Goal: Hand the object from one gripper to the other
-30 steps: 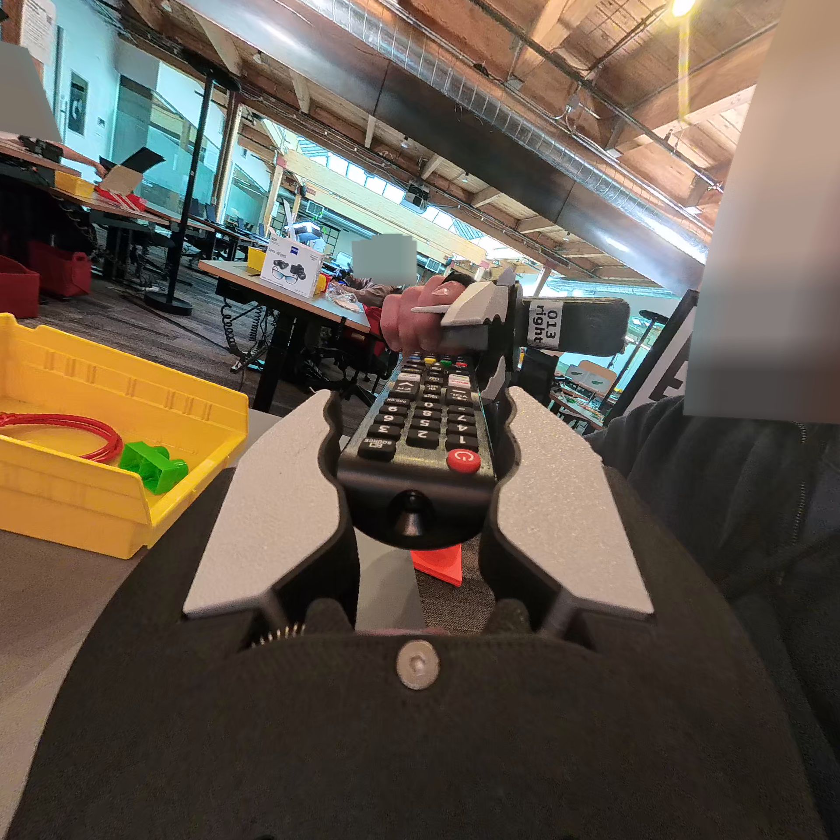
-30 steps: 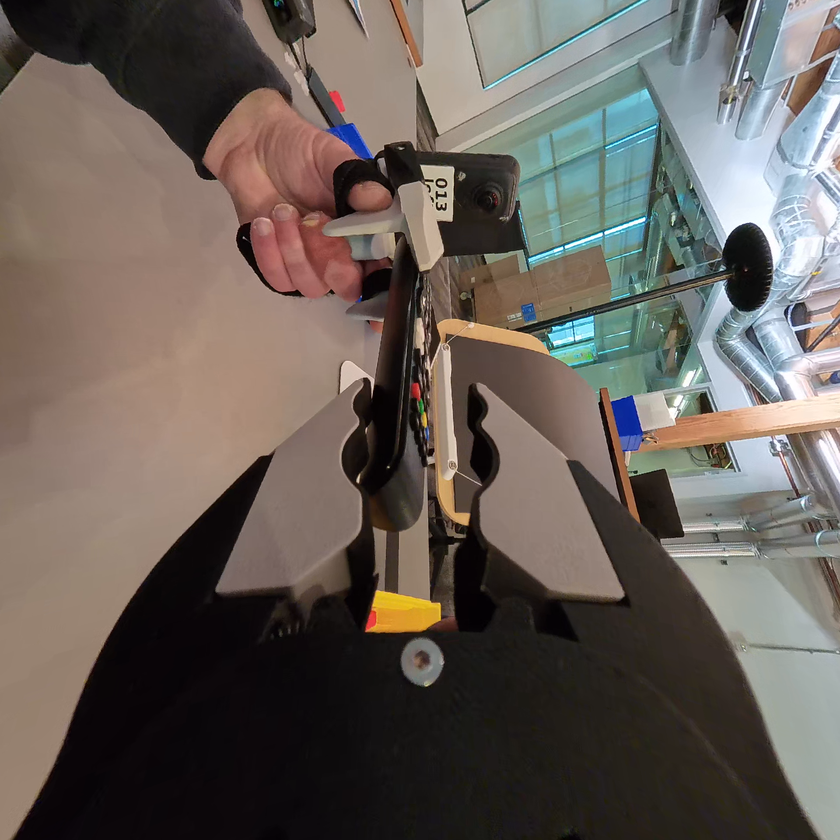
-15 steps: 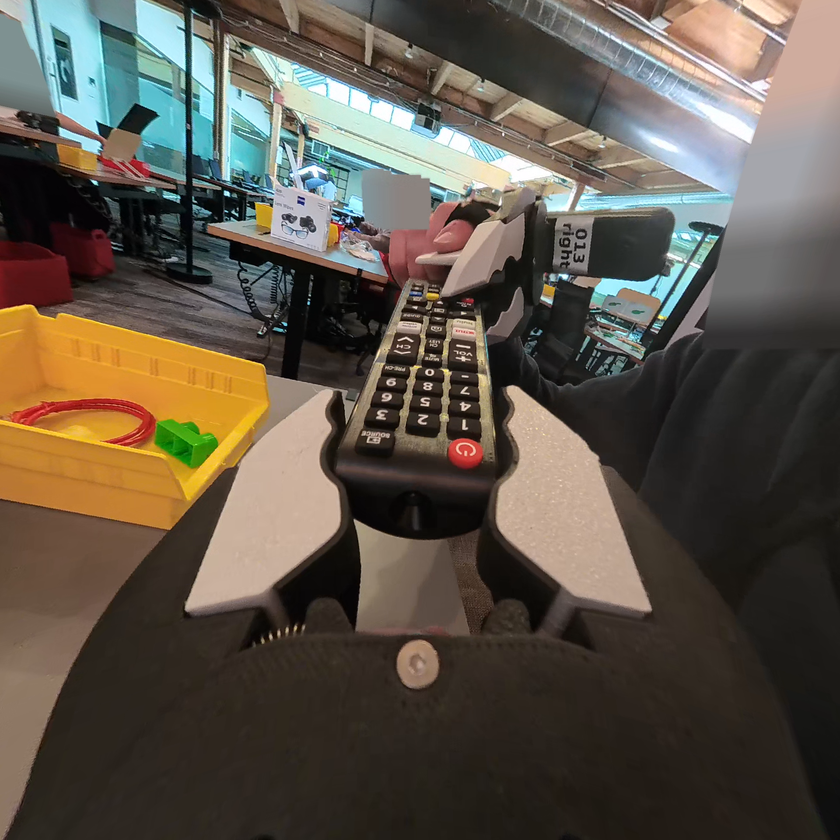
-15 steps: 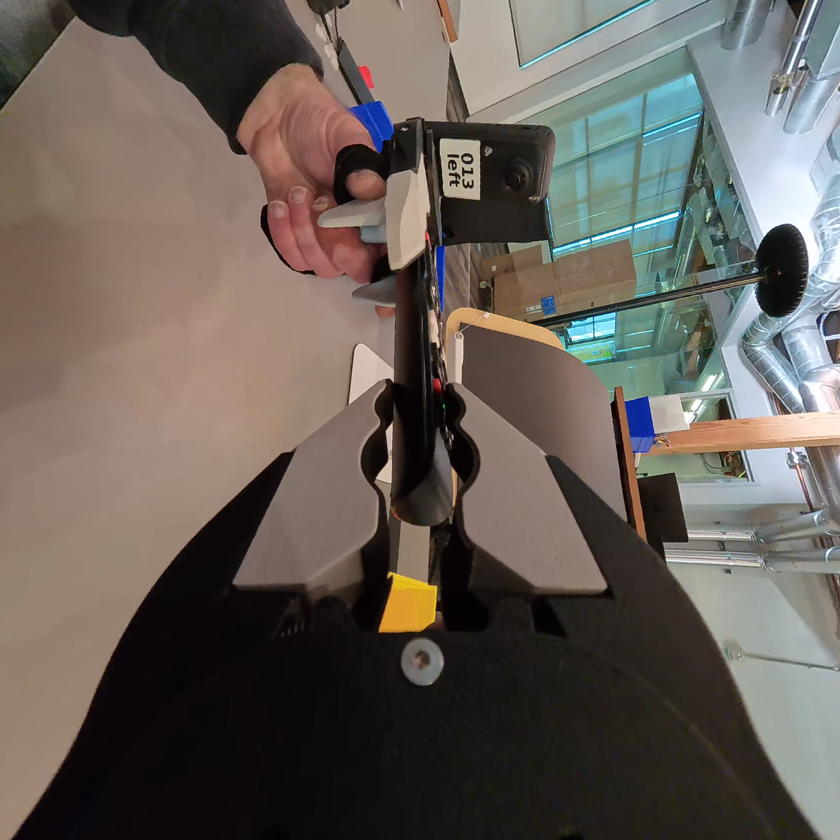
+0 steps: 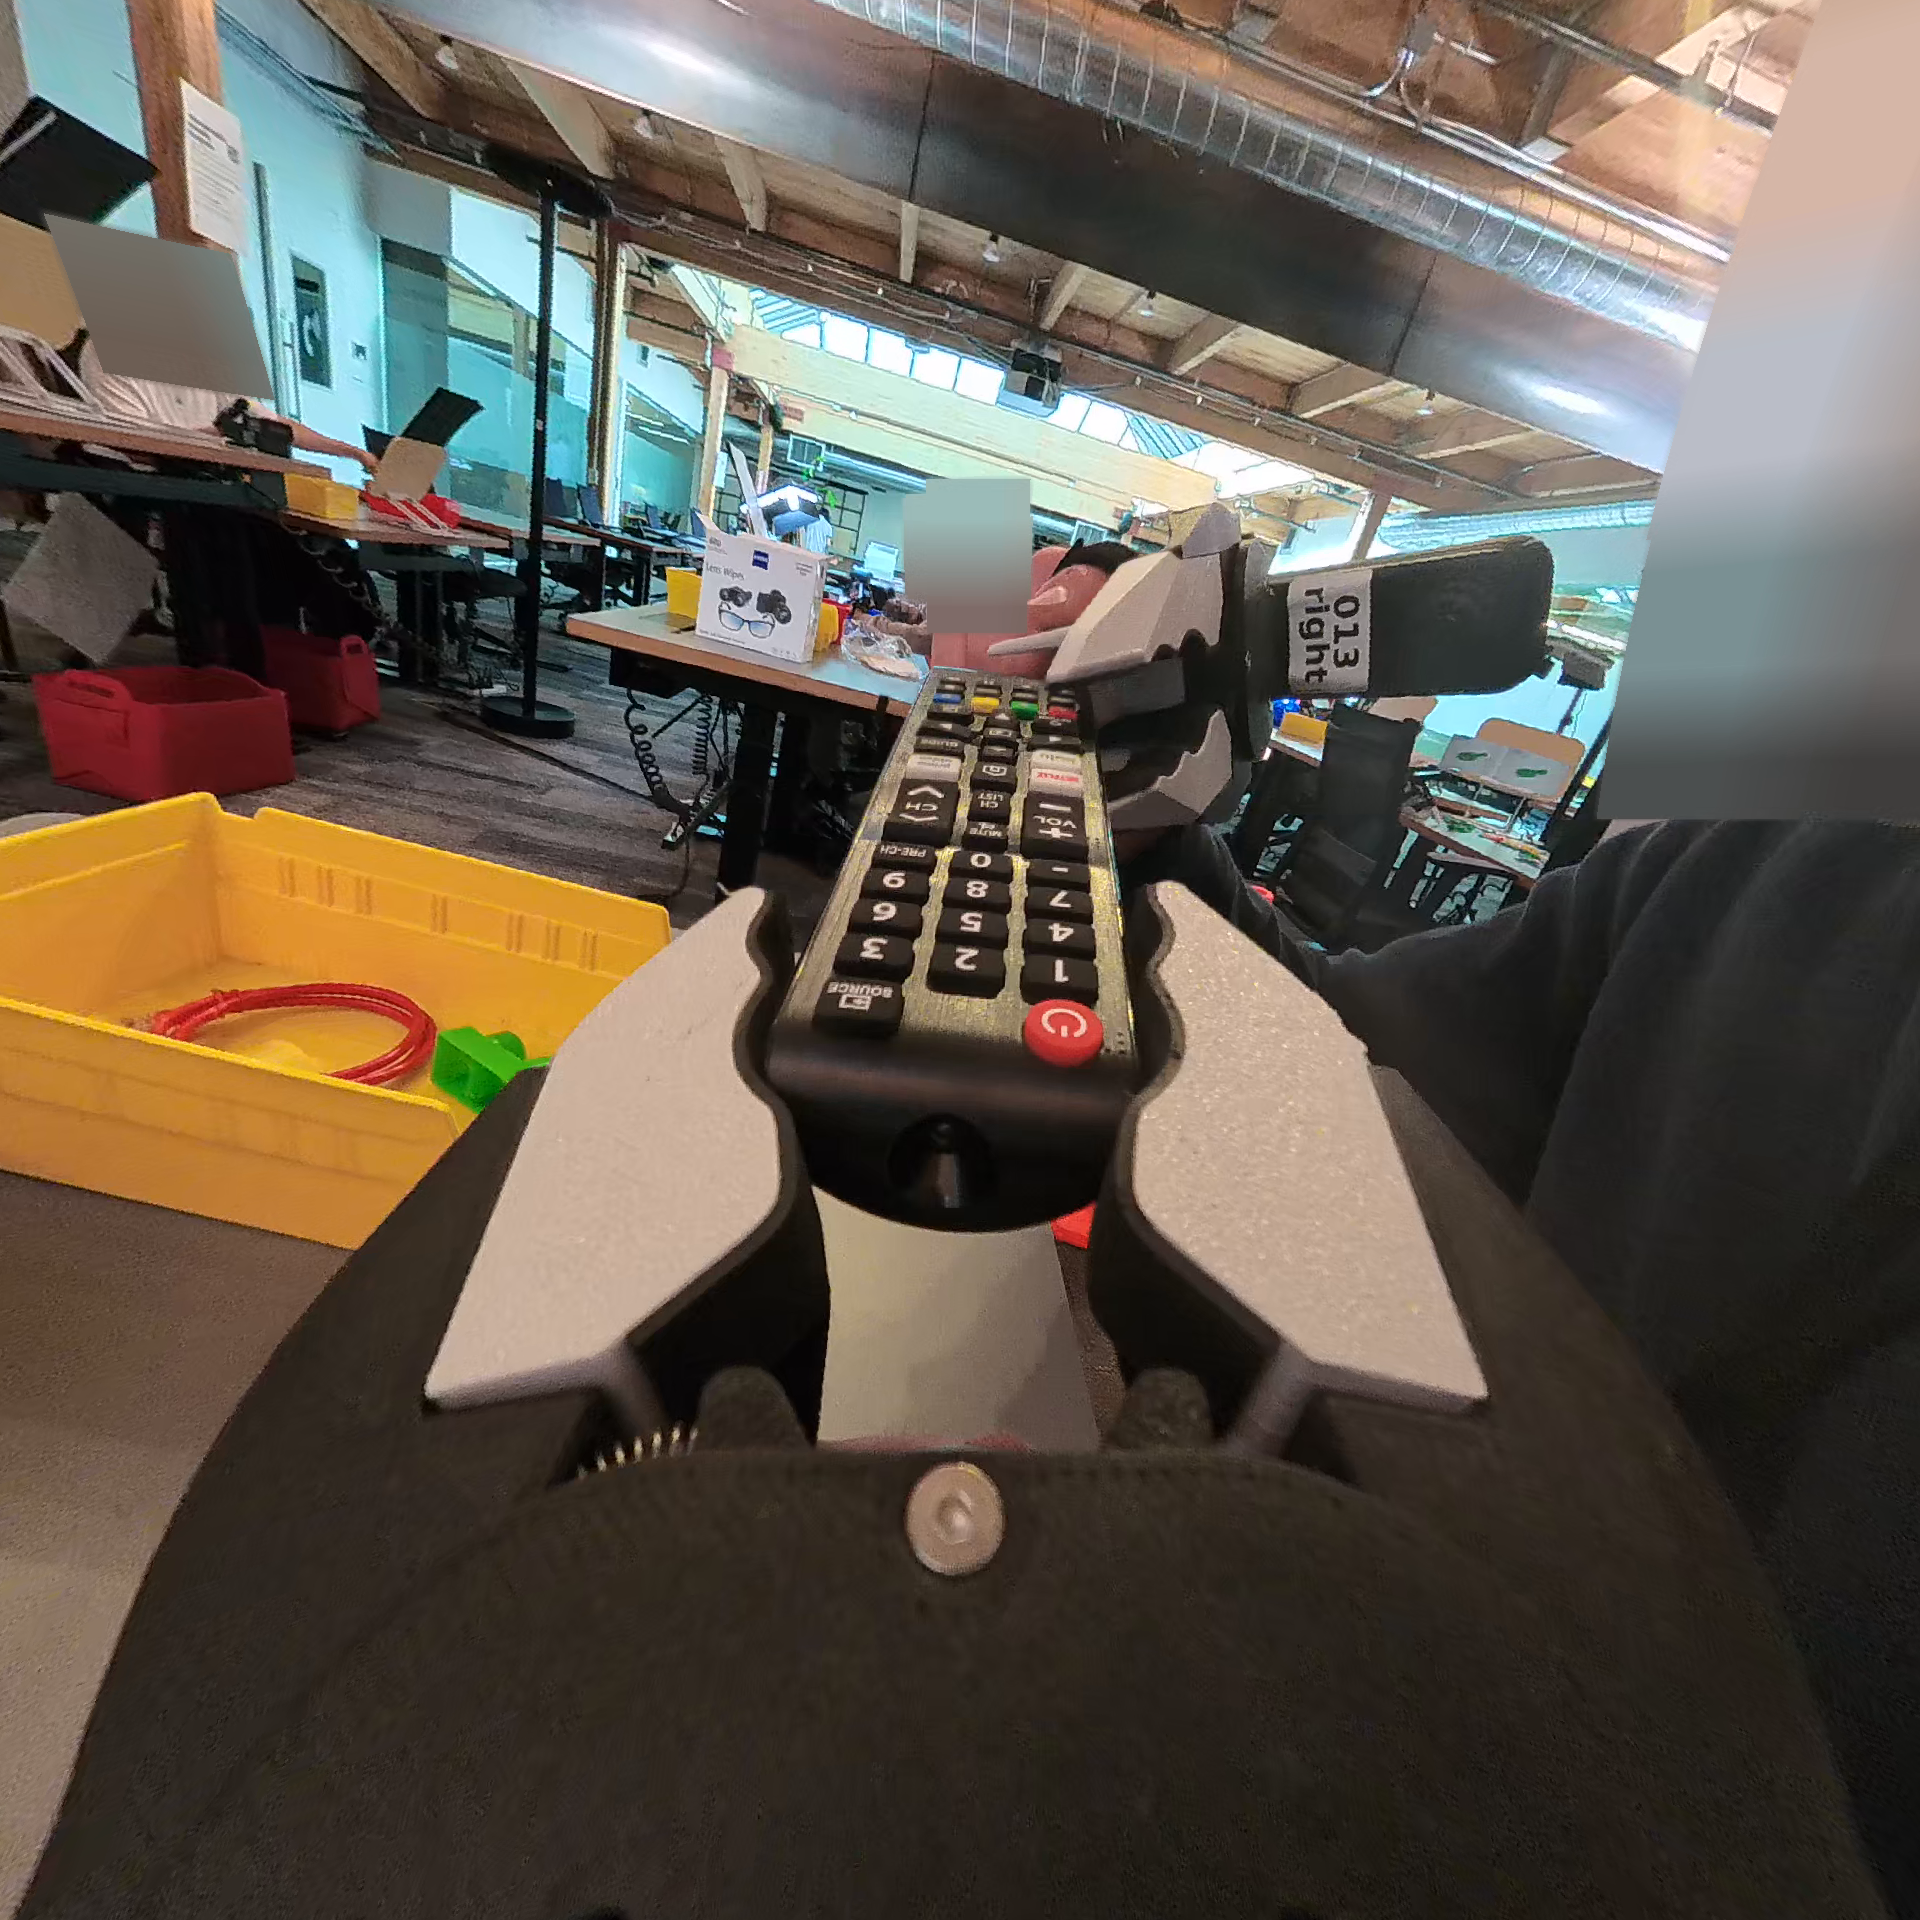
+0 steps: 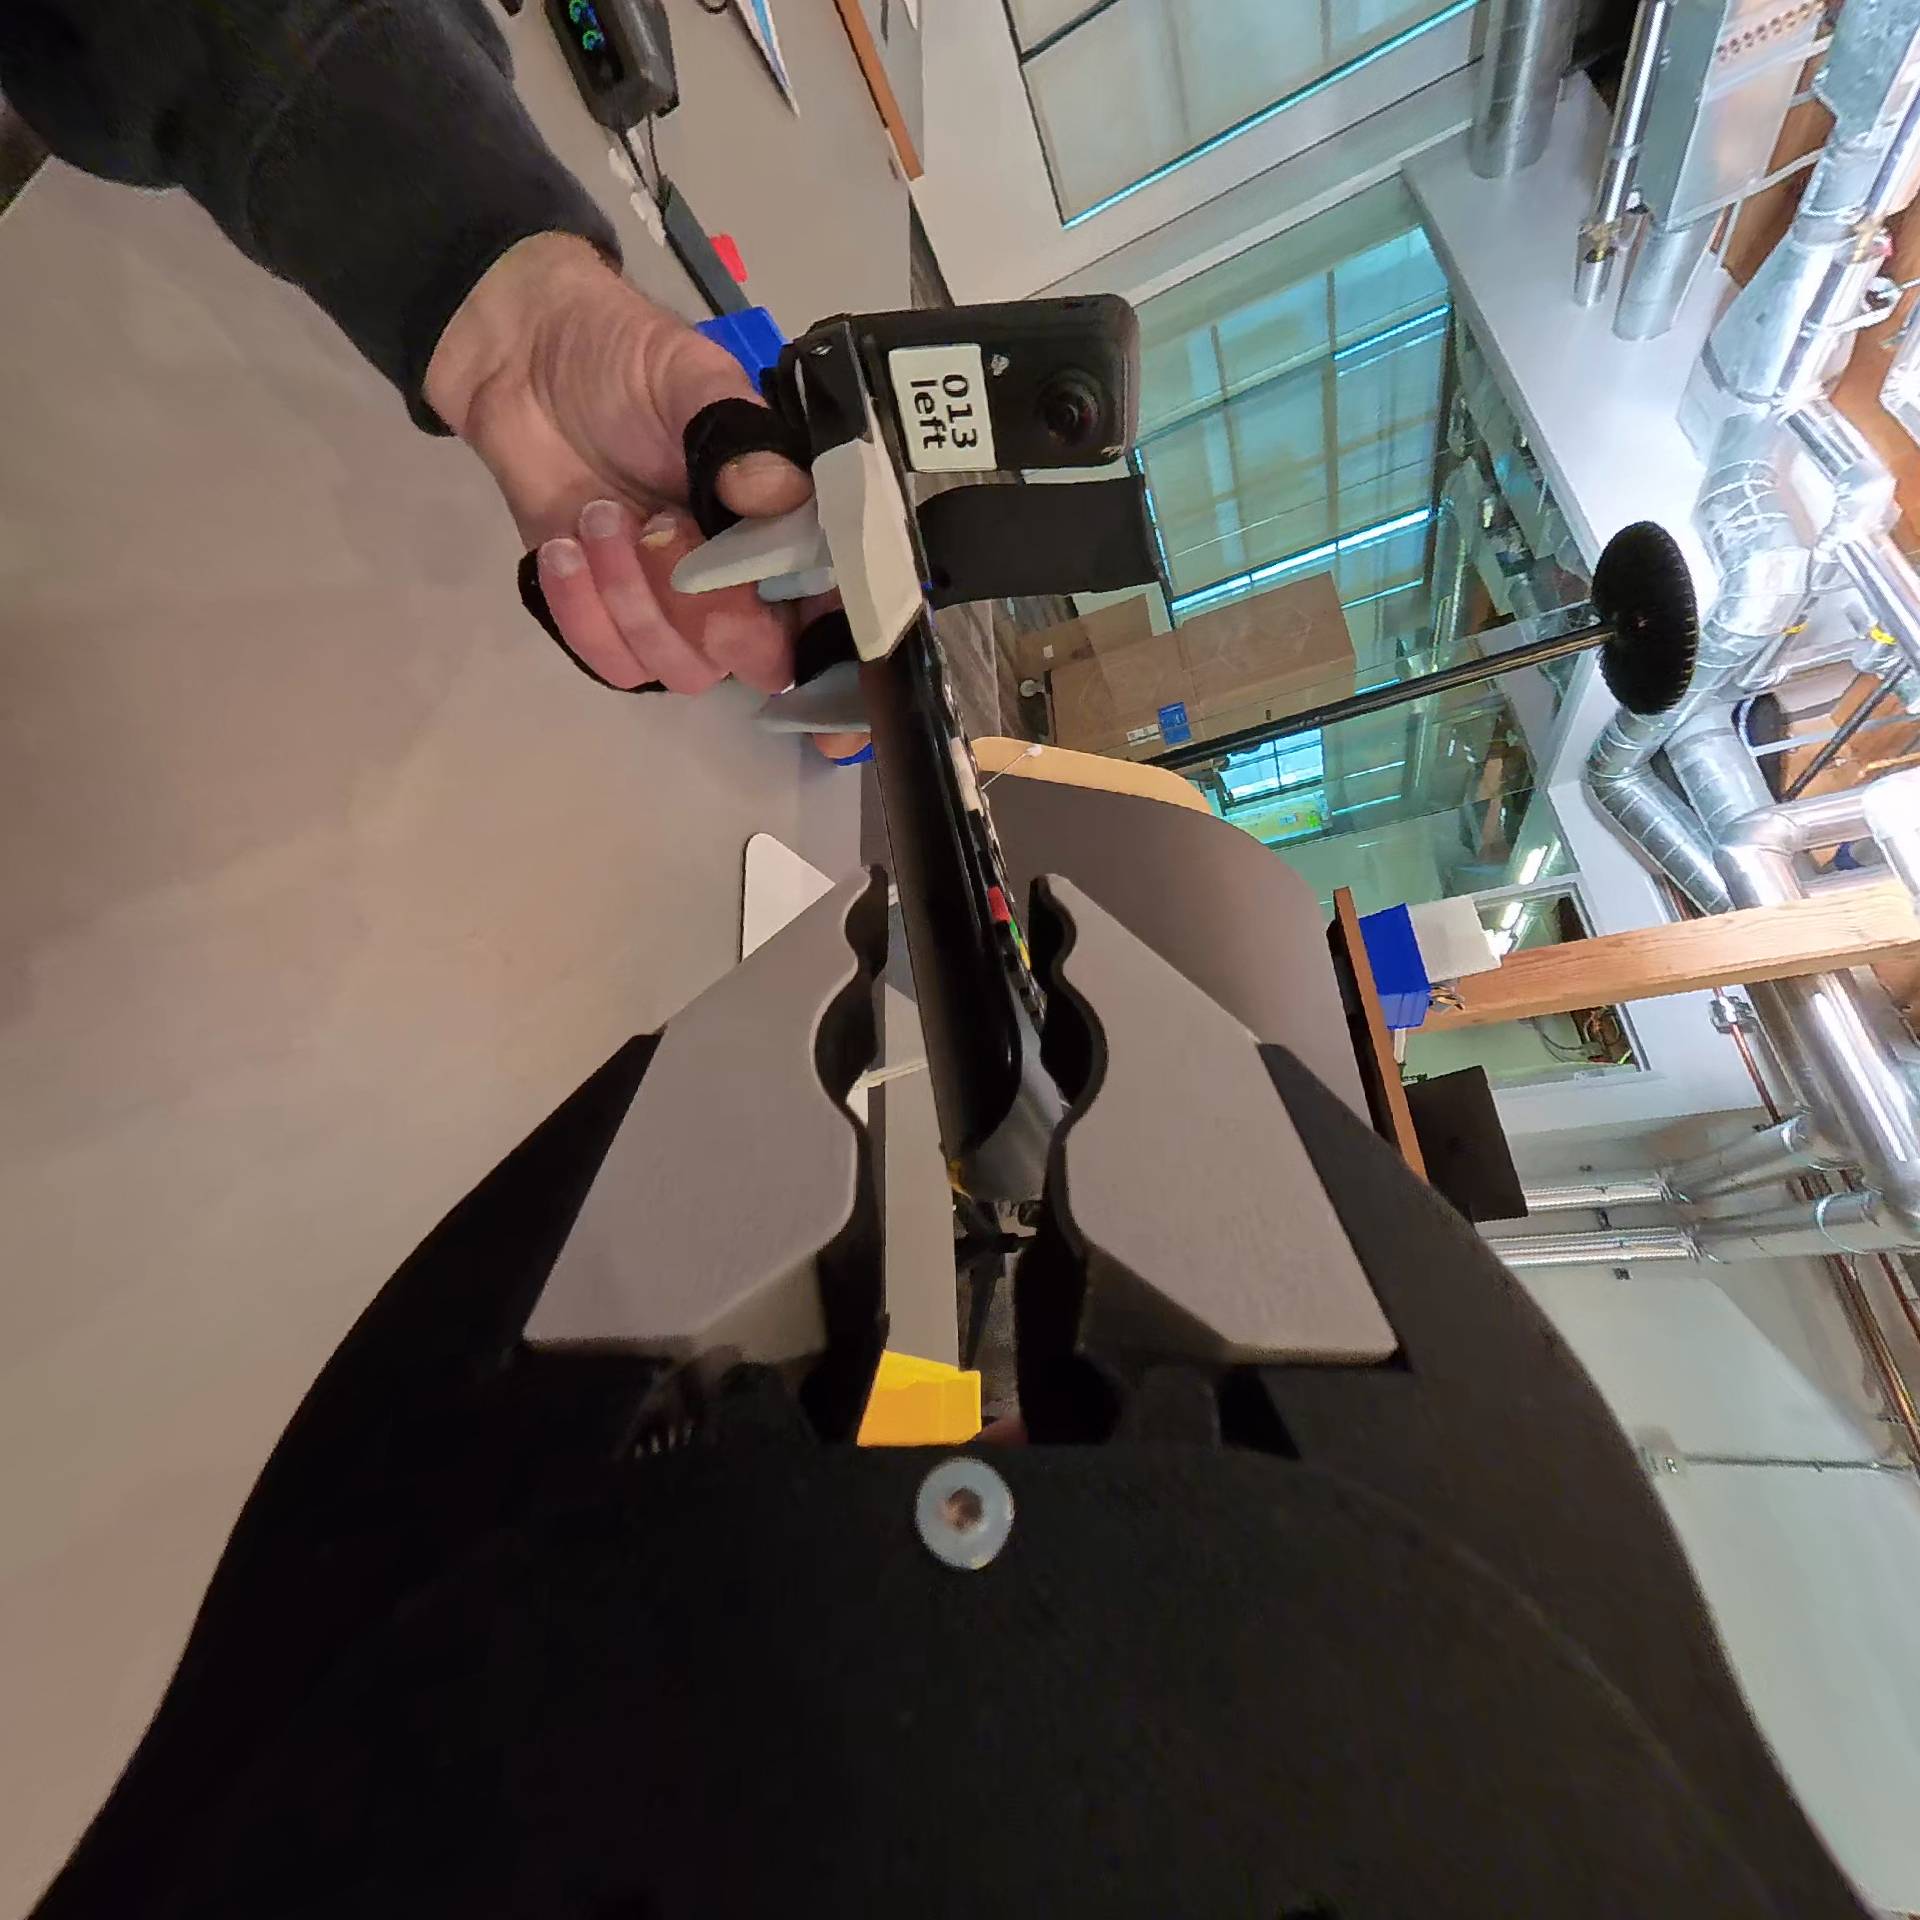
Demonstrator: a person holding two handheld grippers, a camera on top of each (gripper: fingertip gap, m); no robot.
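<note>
Gripping the black remote (image 5: 961, 935) by its edges, the left gripper (image 5: 951, 1049) holds firm; the right gripper (image 6: 961, 1023) stands open around its far end, a gap on one side.

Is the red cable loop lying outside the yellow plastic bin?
No, the red cable loop lies inside the yellow plastic bin, beside a green plastic piece.

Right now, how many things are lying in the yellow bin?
2: a red cable coiled in the yellow bin's middle, a green block just right of it. The near corner is hidden; more possible.
</note>
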